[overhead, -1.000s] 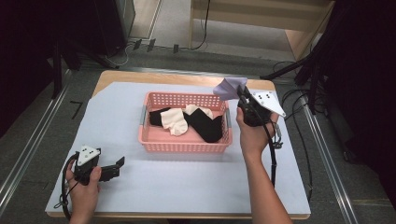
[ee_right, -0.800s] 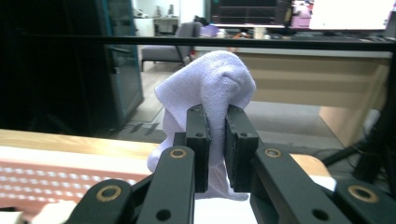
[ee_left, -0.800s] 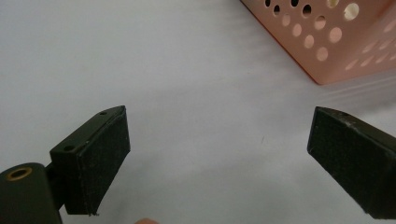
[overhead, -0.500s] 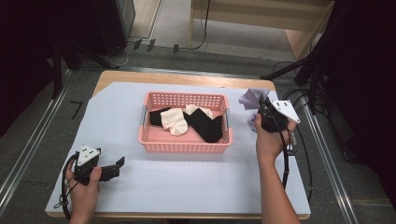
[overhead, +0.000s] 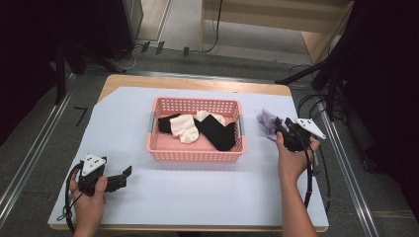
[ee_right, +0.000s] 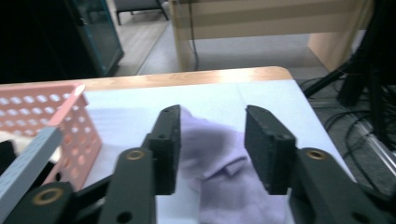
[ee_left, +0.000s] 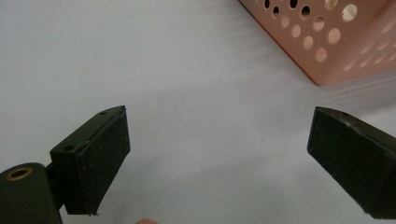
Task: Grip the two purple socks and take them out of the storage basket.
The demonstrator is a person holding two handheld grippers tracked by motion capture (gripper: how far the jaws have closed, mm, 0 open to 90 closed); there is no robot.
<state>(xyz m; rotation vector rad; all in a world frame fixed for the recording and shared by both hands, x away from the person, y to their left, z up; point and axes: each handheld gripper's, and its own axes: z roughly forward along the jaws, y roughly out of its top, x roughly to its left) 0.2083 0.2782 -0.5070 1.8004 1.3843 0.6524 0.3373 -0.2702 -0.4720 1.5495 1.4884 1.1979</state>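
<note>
a pink basket [overhead: 197, 154] holding black and cream socks sits mid-table, between the two grippers. the lilac sock [ee_right: 224, 175] lies on the white sheet just right of the basket, its near end cut off. the right gripper [ee_right: 212, 149] hangs over it, jaws parted. the left gripper [ee_left: 219, 163] rests wide open, well apart.

In the right gripper view, the lavender sock [ee_right: 224, 186] is running off the bottom edge, partly hidden behind the right gripper [ee_right: 212, 149]. The pink basket [ee_left: 327, 42] is being cropped by the left gripper view's top and right edges, its contents hidden.
</note>
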